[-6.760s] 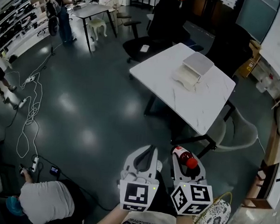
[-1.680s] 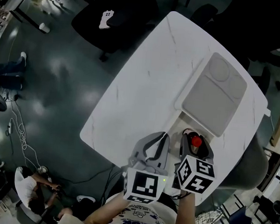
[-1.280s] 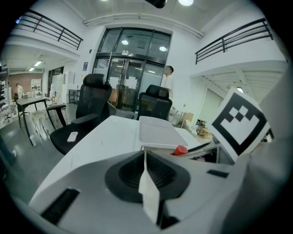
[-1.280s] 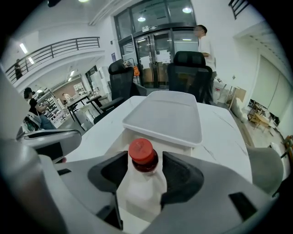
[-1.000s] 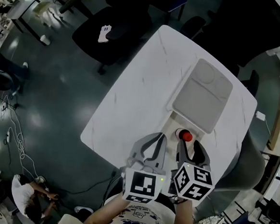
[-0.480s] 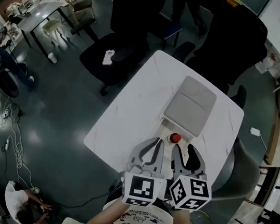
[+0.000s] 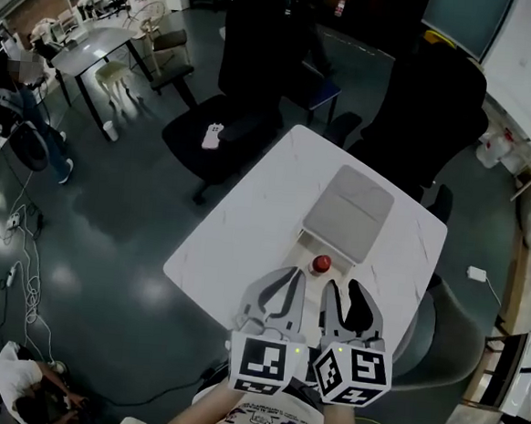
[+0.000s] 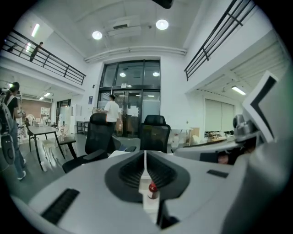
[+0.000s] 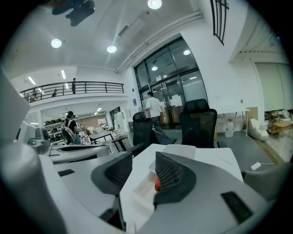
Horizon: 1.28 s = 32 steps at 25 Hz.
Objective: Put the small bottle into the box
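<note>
The small bottle [image 7: 320,263], red-capped, stands upright in the open white box [image 7: 303,252] on the white table [image 7: 236,241]; the box's lid [image 7: 348,208] lies flipped back beyond it. My left gripper [image 7: 287,274] is shut and empty, held short of the table's near edge. Beside it my right gripper [image 7: 340,289] has its jaws closing with a gap between them and nothing in it. In the left gripper view the bottle [image 8: 152,189] shows just past the shut gripper [image 8: 145,158]. In the right gripper view the bottle [image 9: 157,184] peeks from behind the right jaw, well ahead of the gripper [image 9: 143,167].
Black office chairs [image 7: 249,77] [image 7: 429,110] stand at the table's far side and a grey chair [image 7: 448,331] at its right. Cables [image 7: 26,233] trail on the dark floor at left. A person [image 7: 22,393] crouches at bottom left.
The right gripper, earlier around the bottle in the box, has let it go and drawn back toward me. Its jaws stand narrower now. The table looks farther away.
</note>
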Available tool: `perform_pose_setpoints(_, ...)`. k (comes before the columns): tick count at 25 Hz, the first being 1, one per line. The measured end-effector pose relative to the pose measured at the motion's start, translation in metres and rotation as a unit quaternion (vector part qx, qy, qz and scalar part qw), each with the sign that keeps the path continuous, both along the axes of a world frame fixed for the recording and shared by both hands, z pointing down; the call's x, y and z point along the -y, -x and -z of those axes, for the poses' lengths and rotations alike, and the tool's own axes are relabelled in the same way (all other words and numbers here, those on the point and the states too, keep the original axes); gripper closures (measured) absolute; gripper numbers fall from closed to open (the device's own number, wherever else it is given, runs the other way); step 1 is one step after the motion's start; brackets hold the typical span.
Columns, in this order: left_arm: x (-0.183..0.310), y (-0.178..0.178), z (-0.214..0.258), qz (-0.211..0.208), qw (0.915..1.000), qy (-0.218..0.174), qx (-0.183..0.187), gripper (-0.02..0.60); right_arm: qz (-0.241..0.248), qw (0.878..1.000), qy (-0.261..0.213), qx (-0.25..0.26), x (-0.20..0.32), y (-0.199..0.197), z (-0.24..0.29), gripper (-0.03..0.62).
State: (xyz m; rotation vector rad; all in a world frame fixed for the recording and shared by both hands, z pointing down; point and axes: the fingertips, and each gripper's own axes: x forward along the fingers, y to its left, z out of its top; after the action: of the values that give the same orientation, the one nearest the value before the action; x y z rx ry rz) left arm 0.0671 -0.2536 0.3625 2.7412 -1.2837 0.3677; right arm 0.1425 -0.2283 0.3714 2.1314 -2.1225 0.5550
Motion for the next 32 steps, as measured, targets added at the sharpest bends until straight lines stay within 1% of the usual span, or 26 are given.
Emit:
perform_pose_setpoints(8,-0.028,0.004,0.021,0.006,0.9996,-0.026,-0.007,0.561,0.017,0.999,-0.025,-0.011,-0.025,0.012,0.018,0.435)
perform_pose_setpoints(13,-0.041,0.008,0.03,0.011,0.9992,-0.037,-0.011,0.56,0.021,0.999,-0.037,-0.014,-0.038,0.015,0.026,0.453)
perform_pose_setpoints(22,-0.053,0.015,0.039,0.021,0.9986,-0.046,-0.015,0.561,0.034,0.998,-0.041,-0.017,-0.05,0.024,0.032,0.461)
perform_pose_setpoints(32,-0.056,0.015,0.04,0.025,0.9984,-0.048,-0.017,0.561,0.041,0.998,-0.045,-0.02,-0.053,0.025,0.034,0.464)
